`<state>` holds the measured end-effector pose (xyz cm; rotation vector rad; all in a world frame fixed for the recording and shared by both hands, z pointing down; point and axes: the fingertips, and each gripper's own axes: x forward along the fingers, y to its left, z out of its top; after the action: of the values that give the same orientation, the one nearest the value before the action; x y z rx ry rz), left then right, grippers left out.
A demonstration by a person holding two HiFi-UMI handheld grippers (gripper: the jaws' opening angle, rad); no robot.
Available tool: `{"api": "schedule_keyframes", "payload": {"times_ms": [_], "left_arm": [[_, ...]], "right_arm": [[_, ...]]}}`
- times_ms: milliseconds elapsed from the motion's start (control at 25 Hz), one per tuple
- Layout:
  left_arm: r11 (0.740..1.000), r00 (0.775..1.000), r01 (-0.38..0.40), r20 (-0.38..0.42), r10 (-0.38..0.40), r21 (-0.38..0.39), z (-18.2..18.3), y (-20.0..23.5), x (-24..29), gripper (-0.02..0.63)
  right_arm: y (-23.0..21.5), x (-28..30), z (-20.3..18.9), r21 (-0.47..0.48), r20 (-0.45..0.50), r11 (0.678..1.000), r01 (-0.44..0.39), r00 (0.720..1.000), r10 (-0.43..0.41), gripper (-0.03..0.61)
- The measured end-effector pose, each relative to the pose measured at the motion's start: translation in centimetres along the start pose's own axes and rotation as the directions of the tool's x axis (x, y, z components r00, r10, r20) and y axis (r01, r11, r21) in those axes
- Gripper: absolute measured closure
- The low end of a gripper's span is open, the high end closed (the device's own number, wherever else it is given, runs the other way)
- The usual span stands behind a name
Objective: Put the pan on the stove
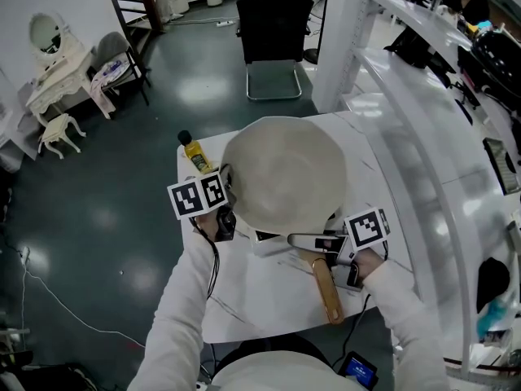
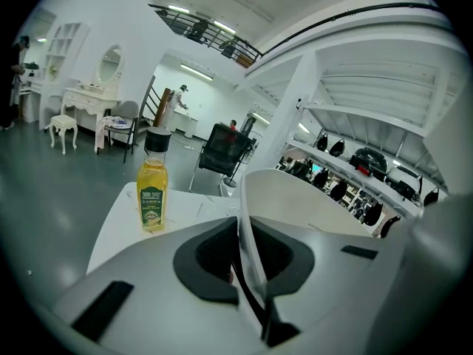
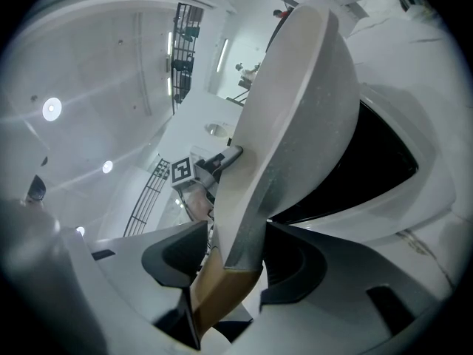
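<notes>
Head view: a cream pan [image 1: 281,173] sits over the far half of a white surface [image 1: 252,300], its wooden handle [image 1: 328,287] pointing back toward the person. The left hand-held gripper [image 1: 226,218] is at the pan's left rim, and the right hand-held gripper [image 1: 321,243] is at the root of the handle. A bottle [image 1: 196,155] of yellow oil stands at the surface's far left corner, just beside the pan. A black chair [image 1: 273,35] stands on the floor beyond.

Left gripper view: the left hand-held gripper [image 2: 247,242] has its jaws nearly together, pinching the pan's [image 2: 303,198] thin rim between the pads. The bottle [image 2: 151,194] stands upright on the surface [image 2: 111,228] to the left.

Right gripper view: the right hand-held gripper [image 3: 233,254] has its jaws spread wide but clamped on the handle [image 3: 214,294] where the wood meets the pan [image 3: 295,109]. The pan's speckled grey underside faces the black top of the stove [image 3: 373,161]. I cannot tell whether it rests there.
</notes>
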<state>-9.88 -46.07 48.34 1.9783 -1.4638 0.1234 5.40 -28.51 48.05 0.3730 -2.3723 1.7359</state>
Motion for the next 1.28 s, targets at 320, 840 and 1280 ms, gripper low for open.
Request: {"api": "schedule_keyframes", "payload": {"times_ms": [320, 840, 1280], "left_arm": [[1.0, 1.0, -0.002, -0.001, 0.002, 0.017, -0.3, 0.0, -0.2, 0.574], [1.0, 0.999, -0.022, 0.025, 0.021, 0.006, -0.2, 0.6, -1.6, 0.518], [1.0, 0.998, -0.02, 0.062, 0.019, 0.01, 0.3, 0.3, -3.9, 0.506]], "right_arm": [[-0.7, -0.6, 0.3, 0.0, 0.025, 1.0, -0.014, 1.0, 0.014, 0.341], [-1.0, -1.5, 0.9, -0.001, 0.069, 1.0, -0.014, 0.998, 0.014, 0.318], [-0.4, -3.4, 1.2, -0.041, 0.135, 0.999, 0.017, 0.991, -0.011, 0.318]]}}
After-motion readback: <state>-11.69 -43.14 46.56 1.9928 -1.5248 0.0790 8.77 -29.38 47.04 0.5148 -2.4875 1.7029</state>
